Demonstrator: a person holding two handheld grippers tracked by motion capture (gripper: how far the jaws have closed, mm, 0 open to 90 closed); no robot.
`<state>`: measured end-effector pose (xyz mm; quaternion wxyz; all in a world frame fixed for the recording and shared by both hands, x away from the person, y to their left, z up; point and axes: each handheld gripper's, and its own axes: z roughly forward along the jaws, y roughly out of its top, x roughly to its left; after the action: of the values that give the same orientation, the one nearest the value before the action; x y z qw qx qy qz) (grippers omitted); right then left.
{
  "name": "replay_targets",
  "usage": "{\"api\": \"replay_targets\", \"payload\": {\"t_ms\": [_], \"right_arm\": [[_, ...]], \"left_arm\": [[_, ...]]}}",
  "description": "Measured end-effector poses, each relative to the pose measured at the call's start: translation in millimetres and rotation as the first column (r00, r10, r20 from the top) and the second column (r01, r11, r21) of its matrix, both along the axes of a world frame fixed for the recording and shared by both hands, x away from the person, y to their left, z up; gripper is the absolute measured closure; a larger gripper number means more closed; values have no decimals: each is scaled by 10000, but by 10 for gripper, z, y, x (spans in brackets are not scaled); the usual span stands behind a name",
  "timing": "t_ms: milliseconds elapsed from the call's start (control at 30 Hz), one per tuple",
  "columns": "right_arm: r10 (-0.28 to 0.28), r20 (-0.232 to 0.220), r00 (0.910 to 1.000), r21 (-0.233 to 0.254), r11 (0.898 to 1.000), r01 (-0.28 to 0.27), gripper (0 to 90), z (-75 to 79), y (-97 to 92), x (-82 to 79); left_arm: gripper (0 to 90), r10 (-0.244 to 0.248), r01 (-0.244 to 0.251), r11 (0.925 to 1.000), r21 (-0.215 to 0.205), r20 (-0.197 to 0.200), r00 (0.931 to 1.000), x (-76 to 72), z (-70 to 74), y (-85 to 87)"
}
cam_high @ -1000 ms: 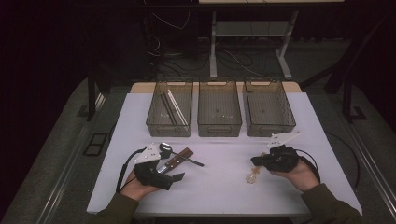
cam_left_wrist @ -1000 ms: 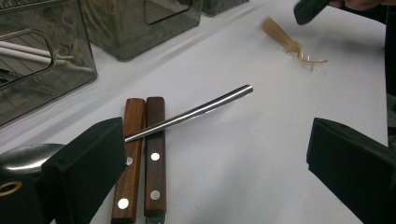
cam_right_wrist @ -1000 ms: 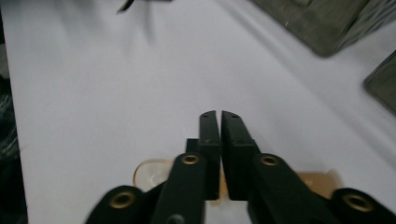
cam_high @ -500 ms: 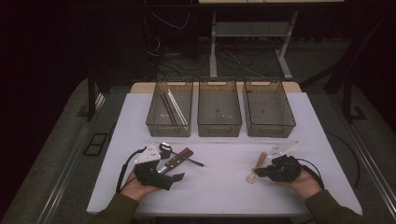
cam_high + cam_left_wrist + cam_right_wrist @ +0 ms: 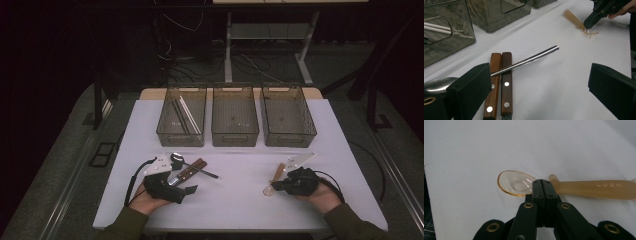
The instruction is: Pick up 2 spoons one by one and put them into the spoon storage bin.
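The right gripper (image 5: 278, 186) sits at the table's 4 o'clock, its jaws clenched flat together with nothing visibly between them, tips touching the neck of a translucent amber spoon (image 5: 584, 187) where bowl meets handle. In the high view that spoon's long axis runs from its bowl at about 7 o'clock up to the handle end at about 1 o'clock, directly in front of the right hand, well apart from the left. The left gripper (image 5: 539, 85) rests at 8 o'clock with jaws spread wide, released; just beside it lie 2 wooden-handled utensils (image 5: 500, 82) with a steel spoon (image 5: 524, 60) crossing them. Judging by nearness, the amber spoon is the right hand's job, and the jaws would have to part first.
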<state>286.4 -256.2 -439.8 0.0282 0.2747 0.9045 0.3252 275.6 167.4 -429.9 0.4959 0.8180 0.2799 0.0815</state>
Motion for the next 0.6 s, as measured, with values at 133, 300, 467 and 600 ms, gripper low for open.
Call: {"api": "replay_targets", "payload": {"t_ms": [133, 300, 467, 600], "right_arm": [[-3, -23, 10000, 73, 10000, 3, 900, -5, 5, 5], [-31, -30, 10000, 166, 9999, 32, 900, -15, 24, 21], [-39, 0, 10000, 186, 9998, 39, 900, -26, 49, 37], [-129, 76, 9999, 137, 9998, 128, 900, -26, 89, 38]], "left_arm": [[33, 15, -15, 10000, 15, -1, 10000, -4, 0, -2], [33, 27, -27, 10000, 28, -16, 10000, -3, 1, -2], [33, 4, -4, 10000, 38, 14, 10000, -4, -3, -18], [33, 5, -5, 10000, 24, 25, 10000, -3, -2, -13]]}}
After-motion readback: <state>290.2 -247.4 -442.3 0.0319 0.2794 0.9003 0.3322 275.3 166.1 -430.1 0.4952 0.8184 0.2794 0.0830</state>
